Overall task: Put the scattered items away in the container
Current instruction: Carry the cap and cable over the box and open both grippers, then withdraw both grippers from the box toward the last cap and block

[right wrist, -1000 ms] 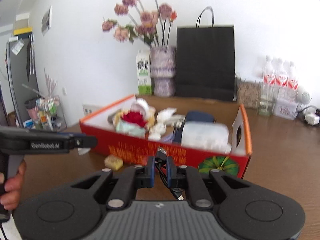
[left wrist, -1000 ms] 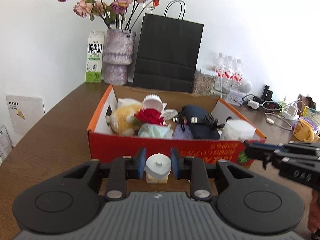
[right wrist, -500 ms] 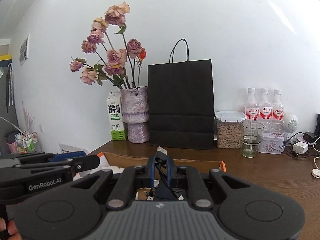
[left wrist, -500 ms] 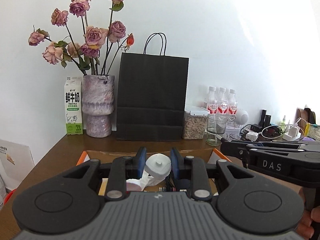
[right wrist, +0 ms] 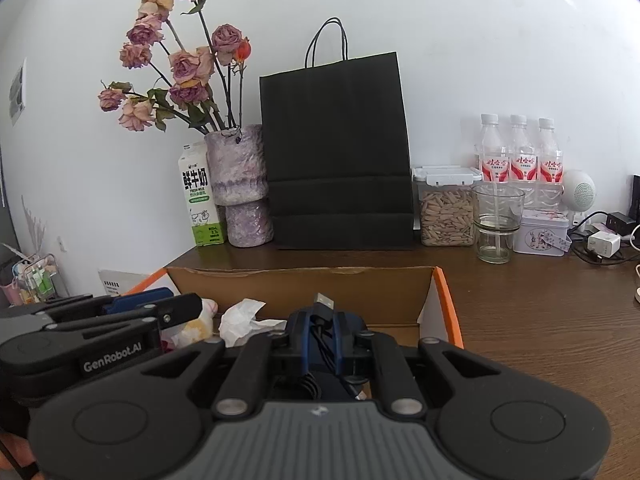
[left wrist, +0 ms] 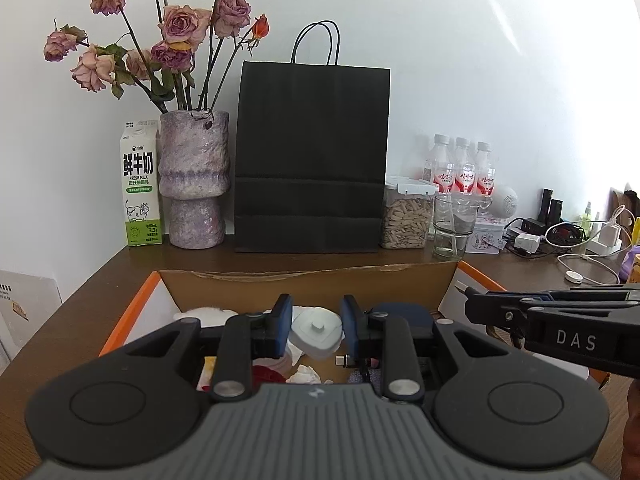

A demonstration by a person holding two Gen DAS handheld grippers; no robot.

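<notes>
Your left gripper (left wrist: 315, 323) hangs over the orange-rimmed cardboard box (left wrist: 308, 285), fingers spread apart with the white squarish plastic cap (left wrist: 317, 331) loose between them. Your right gripper (right wrist: 322, 334) pinches a black USB cable (right wrist: 323, 303) above the same box. Back rim stands near the black paper bag (left wrist: 312, 156); bare wooden table (right wrist: 540, 320) lies rightward.

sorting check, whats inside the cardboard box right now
Inside the cardboard box show crumpled white tissue, a yellowish plush toy and a dark blue pouch. Both grippers hang above it, hiding most of the floor and the near side.
</notes>
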